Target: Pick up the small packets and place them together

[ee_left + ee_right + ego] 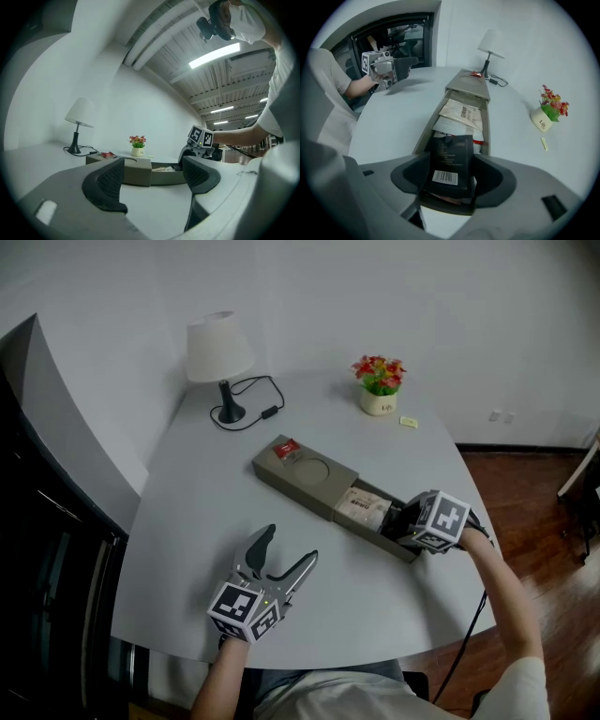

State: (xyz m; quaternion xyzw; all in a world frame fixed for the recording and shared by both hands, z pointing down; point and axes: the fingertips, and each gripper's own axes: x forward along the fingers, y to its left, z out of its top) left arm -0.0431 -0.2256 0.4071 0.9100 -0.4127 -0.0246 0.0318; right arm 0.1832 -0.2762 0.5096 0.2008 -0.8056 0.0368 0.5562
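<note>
Packet (448, 152) clamped between right claw (451, 161) pads, over tray (487, 126).

Left tongs (290, 546) level and open, right tongs (451, 175) tilted down, clamping packet (450, 157)

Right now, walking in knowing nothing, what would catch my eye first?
A long grey tray of packets lies slantwise on the table, the right gripper at its near end with a black barcoded packet between its jaws. On the far side stand a white lamp, left, and a pot of red flowers, right.
</note>
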